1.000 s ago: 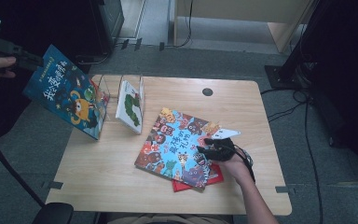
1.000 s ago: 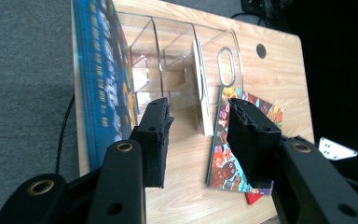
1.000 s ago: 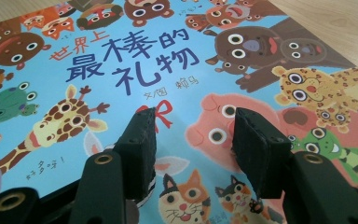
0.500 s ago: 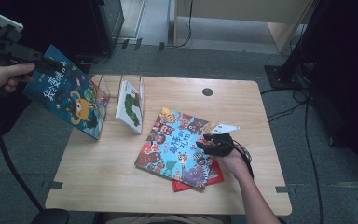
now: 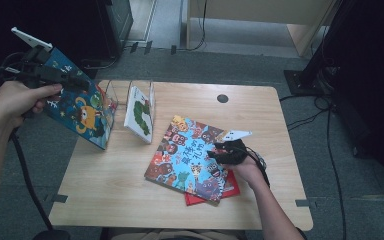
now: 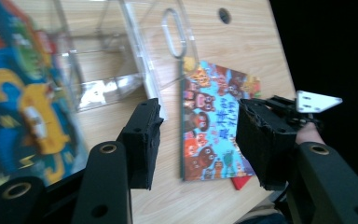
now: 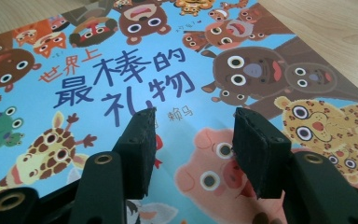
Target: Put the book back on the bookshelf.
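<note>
Thin, stiff, glossy animal-cover picture book (image 5: 190, 159) lies flat on counter (image 5: 130, 200), take by overhanging edge; right claw (image 7: 193, 144) half-open over it, empty; left claw (image 6: 198, 140) just opening, empty

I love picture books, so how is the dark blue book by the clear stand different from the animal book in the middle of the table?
The dark blue book stands tilted at the table's left edge against the clear stand; the animal book lies flat. The animal book rests on a red book; the dark blue book has none beneath. The right gripper rests over the animal book; the left gripper, jaws just opened, is at the dark blue book's top. Both have colourful cartoon covers.
</note>
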`<state>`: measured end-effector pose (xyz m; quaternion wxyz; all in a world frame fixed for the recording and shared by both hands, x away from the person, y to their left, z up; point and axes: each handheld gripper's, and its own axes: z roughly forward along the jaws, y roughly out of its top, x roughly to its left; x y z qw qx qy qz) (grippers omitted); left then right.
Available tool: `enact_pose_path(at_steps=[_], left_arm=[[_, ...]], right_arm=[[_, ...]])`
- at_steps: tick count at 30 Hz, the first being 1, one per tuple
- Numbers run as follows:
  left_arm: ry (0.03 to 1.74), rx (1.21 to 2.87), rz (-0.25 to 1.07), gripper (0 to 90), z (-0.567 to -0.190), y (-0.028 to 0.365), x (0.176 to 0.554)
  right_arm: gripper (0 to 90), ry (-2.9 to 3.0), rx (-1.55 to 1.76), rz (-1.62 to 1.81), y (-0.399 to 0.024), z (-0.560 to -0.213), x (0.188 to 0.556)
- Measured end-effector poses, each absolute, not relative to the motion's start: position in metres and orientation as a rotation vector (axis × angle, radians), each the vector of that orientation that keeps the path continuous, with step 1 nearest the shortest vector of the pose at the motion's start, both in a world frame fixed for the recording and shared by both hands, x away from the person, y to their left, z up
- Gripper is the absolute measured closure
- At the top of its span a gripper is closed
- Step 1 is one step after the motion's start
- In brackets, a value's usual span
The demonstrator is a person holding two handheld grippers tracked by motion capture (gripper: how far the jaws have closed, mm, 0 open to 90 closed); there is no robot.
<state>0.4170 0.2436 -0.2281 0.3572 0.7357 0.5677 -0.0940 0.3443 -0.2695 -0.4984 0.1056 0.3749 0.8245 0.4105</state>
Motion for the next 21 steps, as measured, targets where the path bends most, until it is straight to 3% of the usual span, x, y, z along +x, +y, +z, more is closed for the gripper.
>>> enact_pose_path(at_steps=[4, 21], left_arm=[[1.449, 1.946, -0.203, 49.7, -0.233, 0.233, 0.411], [1.394, 1.965, -0.283, 48.4, -0.275, 0.195, 0.401]], right_arm=[[49.9, 2.431, 1.104, 1.21, -0.271, -0.499, 0.348], [52.0, 2.433, 1.09, 1.209, -0.267, -0.499, 0.352]])
